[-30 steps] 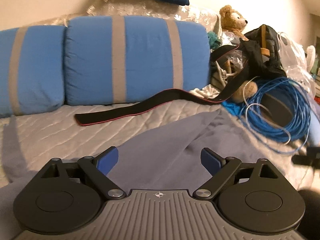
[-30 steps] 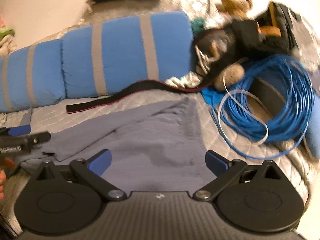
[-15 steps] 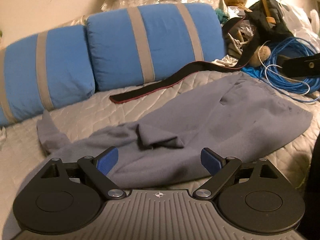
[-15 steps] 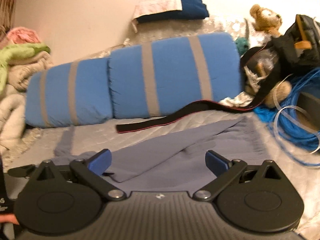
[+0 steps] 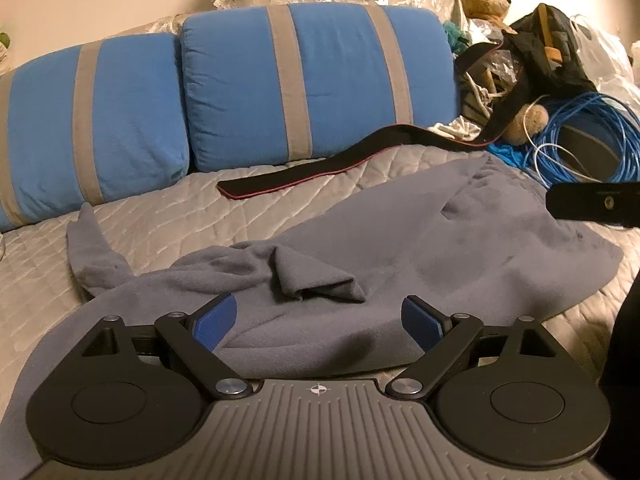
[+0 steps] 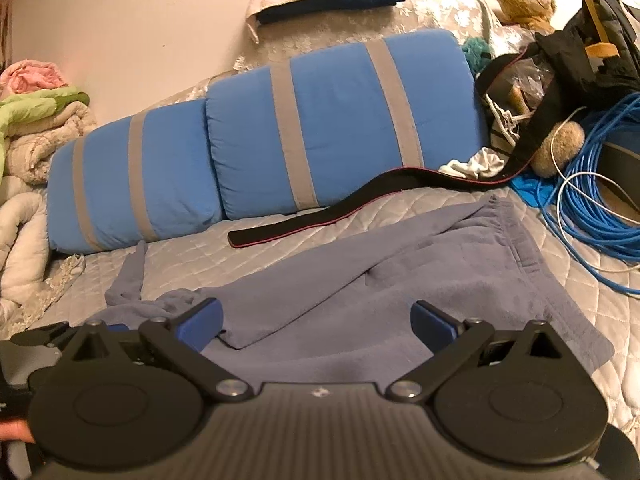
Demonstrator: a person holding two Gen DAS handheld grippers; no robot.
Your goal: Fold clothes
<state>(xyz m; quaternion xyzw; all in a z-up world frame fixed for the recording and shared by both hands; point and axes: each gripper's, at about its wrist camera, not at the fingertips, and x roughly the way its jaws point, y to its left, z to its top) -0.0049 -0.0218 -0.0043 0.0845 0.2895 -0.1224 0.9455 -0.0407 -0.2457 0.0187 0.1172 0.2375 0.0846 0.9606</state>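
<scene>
Grey-blue fleece trousers (image 5: 420, 240) lay spread across the quilted bedspread (image 5: 160, 220), crumpled at one end into a raised fold. Your left gripper (image 5: 318, 320) blocked the near edge of the trousers from sight, and your right gripper (image 6: 316, 320) did the same in its own view. One narrow leg end (image 6: 134, 272) trailed away towards the striped blue pillows (image 6: 320, 120); its tip was hard to make out. Both grippers stood with jaws wide apart, blue pads clear of the cloth, nothing clamped. A flat black strap (image 5: 320, 168) lay just beyond the trousers. A coil of blue cable (image 6: 592, 200) crowded the right edge of the bedspread, near the waistband. Bare quilt remained open to the left of the trousers.
</scene>
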